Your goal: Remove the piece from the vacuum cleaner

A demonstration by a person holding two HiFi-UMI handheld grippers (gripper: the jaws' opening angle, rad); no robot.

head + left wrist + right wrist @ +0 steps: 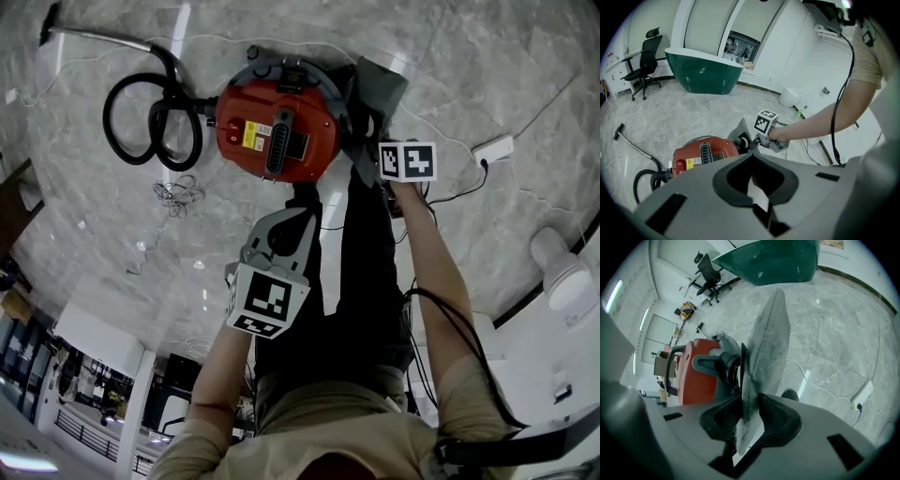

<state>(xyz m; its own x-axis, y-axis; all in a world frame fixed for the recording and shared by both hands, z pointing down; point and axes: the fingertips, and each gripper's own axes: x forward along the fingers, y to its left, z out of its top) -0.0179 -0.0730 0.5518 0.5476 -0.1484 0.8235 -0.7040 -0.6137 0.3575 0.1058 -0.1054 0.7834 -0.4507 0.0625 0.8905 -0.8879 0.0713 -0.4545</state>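
Observation:
A red canister vacuum cleaner (272, 131) lies on the marble floor, its black hose (150, 117) looped at its left. A grey dusty bag (380, 89) stands up at the vacuum's right side, still on the grey inlet pipe (712, 363). My right gripper (370, 131) is shut on the lower edge of this bag (766, 348), which runs up between the jaws. My left gripper (292, 217) hovers nearer to me, below the vacuum, shut with nothing in it. From the left gripper view I see the vacuum (705, 154) and the right gripper (761, 140) at the bag.
A white power strip (494, 148) and its cable lie on the floor to the right. A tangled cord (178, 195) sits below the hose, the metal wand (94, 37) at far left. A green tub (703, 70) and an office chair (647, 58) stand farther off.

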